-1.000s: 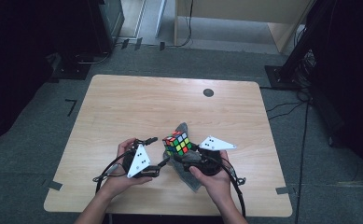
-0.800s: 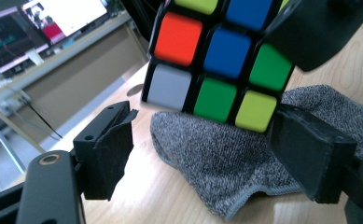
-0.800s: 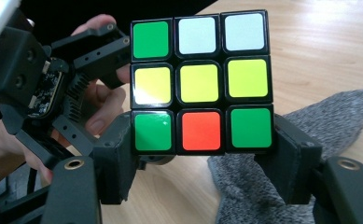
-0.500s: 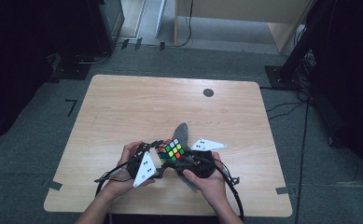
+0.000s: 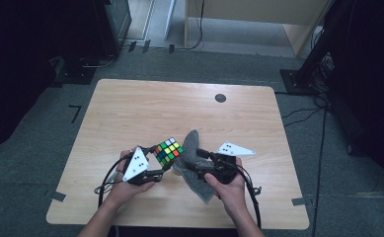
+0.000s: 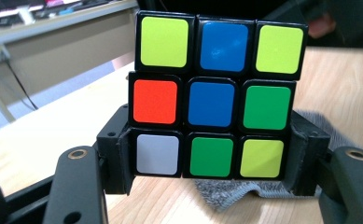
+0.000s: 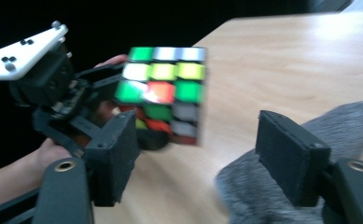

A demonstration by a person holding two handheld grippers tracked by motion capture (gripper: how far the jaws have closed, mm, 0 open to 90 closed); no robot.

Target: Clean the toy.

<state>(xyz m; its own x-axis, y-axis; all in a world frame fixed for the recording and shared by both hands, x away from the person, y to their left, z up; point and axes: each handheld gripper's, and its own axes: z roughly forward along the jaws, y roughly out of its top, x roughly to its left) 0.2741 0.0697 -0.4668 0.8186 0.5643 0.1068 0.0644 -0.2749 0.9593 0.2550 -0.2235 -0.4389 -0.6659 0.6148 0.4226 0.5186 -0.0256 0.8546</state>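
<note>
- Since the earlier high-view shots, my left hand-held gripper [image 5: 161, 165] has slid in toward the puzzle cube [image 5: 169, 151] and its jaws have just been closing, with the cube between them.
- Now the left jaws clamp the cube's bottom layer from both sides; in the left gripper view the cube [image 6: 216, 95] stands upright with its lowest row pinched between the pads, and it looks lifted clear of the desk [image 6: 356, 93].
- My right hand-held gripper [image 7: 209, 156] sits roughly half open with nothing squeezed. One jaw lies against the grey cloth [image 7: 282, 196] and the cube [image 7: 165, 93] is out in front of it, apart from both pads.
- In the high view the right hand-held gripper [image 5: 199, 157] is just beside the cloth [image 5: 195, 163], which lies crumpled on the desk close to the cube.
- What could go wrong, as I see it: the grip is on one layer only, so a twist or a knock from the right side could spin the upper layers or lever the cube out of the pads.
- If I bring the right jaws in crooked I'd guess they snag the cloth and drag it along, or shove the cube sideways instead of taking it.
- Surface: light wood desk [image 5: 145, 108], bare apart from a small dark round mark [image 5: 220, 98] near the far edge.
- Room: grey carpet [image 5: 41, 148], a few tape marks, dark equipment stands and cables [image 5: 323, 148] off to the sides, pretty dim at the edges.
</note>
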